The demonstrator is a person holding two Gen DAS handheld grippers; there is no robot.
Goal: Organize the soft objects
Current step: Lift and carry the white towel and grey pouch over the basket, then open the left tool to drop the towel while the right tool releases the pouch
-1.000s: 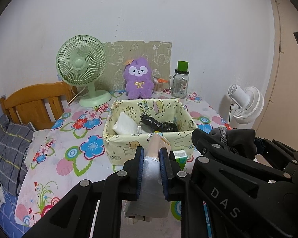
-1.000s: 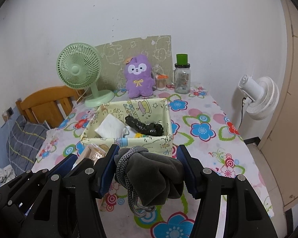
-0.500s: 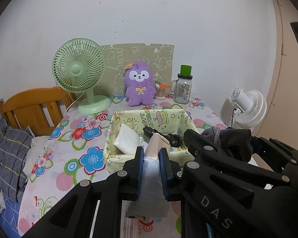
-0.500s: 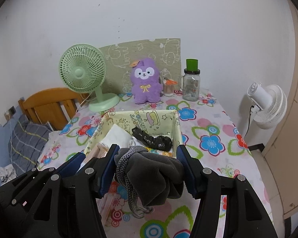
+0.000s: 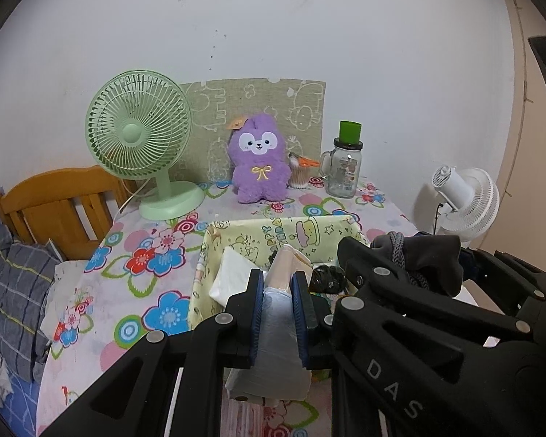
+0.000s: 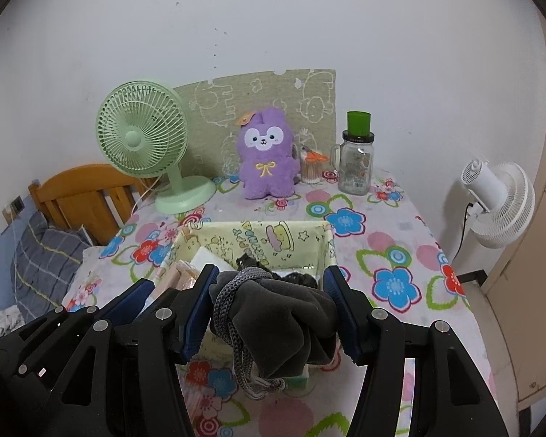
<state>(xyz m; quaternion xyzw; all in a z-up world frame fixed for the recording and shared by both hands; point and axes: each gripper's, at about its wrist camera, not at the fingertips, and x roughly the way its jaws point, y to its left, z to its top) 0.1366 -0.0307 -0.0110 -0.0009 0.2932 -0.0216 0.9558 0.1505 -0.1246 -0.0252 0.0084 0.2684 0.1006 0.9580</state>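
The left claw (image 5: 278, 306) is clenched on a plastic-wrapped packet (image 5: 277, 335), its blue pads pressing both sides while the packet's tan upper end pokes out above them and its wider lower part hangs below. The right claw (image 6: 271, 309) grips a dark grey fabric bundle (image 6: 284, 313) between its blue pads; a grey braided cord (image 6: 236, 313) loops around the bundle and dangles beneath it. In the left wrist view the right claw sits just to the right of the left one, at about the same height.

Both claws hover over the near edge of a yellow fabric basket (image 6: 273, 236) printed with cartoon figures. Inside it lie a white folded item (image 5: 233, 273) on the left and a black crumpled item (image 5: 327, 278) on the right.

The basket stands on a surface (image 6: 393, 218) covered with a flowered cloth. Along the wall at its far side stand a green desk fan (image 6: 145, 142), a purple plush toy (image 6: 267, 156), a small container of cotton swabs (image 6: 311, 171) and a glass jar with a green cap (image 6: 356, 160). A patterned green board (image 6: 273, 91) leans on the wall behind them. A white fan (image 6: 498, 200) stands off to the right, and a wooden headboard (image 6: 80, 193) with a grey checked pillow (image 6: 43, 255) shows to the left.
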